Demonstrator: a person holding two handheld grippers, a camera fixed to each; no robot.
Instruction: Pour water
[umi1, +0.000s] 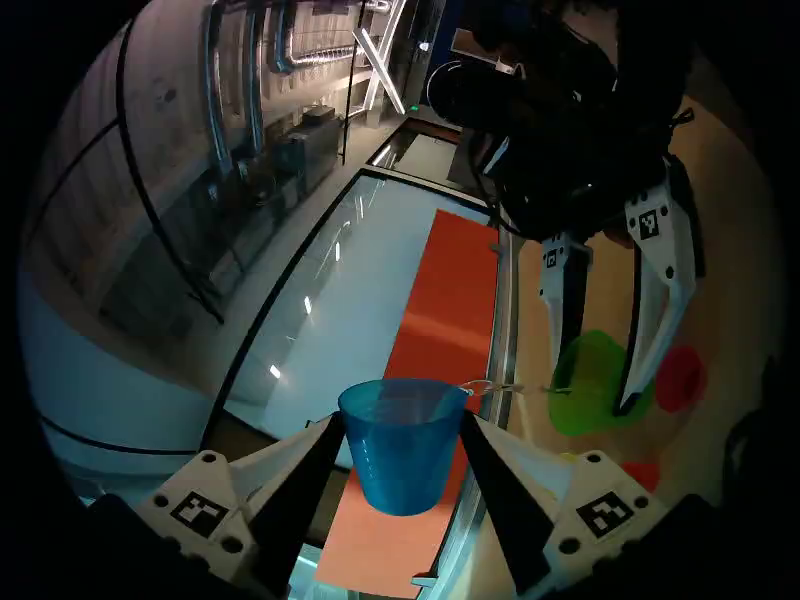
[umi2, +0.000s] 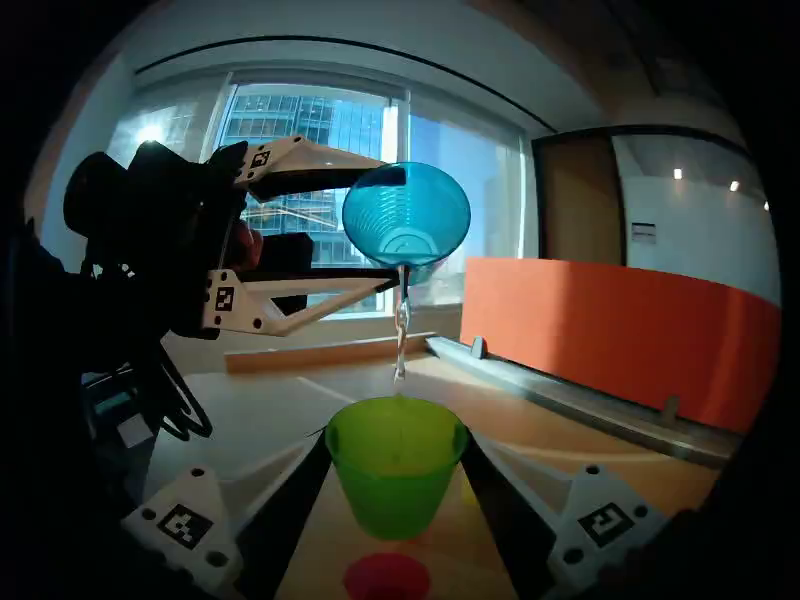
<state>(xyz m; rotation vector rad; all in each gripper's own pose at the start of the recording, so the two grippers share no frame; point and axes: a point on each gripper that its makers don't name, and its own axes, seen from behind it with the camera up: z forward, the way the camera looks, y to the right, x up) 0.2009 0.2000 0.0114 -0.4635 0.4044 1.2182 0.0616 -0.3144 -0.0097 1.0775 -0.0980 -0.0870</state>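
Observation:
My left gripper (umi1: 403, 470) is shut on a translucent blue cup (umi1: 402, 445), tipped on its side. A thin stream of water (umi1: 505, 388) leaves its rim toward the green cup (umi1: 592, 385). In the right gripper view the blue cup (umi2: 406, 217) hangs tilted above, held by the left gripper (umi2: 385, 225), and the water stream (umi2: 401, 335) falls into the green cup (umi2: 397, 478). My right gripper (umi2: 397, 490) is shut on that green cup, upright just over the wooden table (umi2: 300, 410). The right gripper (umi1: 595, 390) also appears in the left gripper view, its white fingers astride the green cup.
A red cup (umi2: 387, 577) sits on the table below the green cup, also seen as a red cup (umi1: 681, 378) beside it. An orange partition (umi2: 620, 325) with a metal rail borders the table's far side. Large windows (umi2: 300, 150) lie behind.

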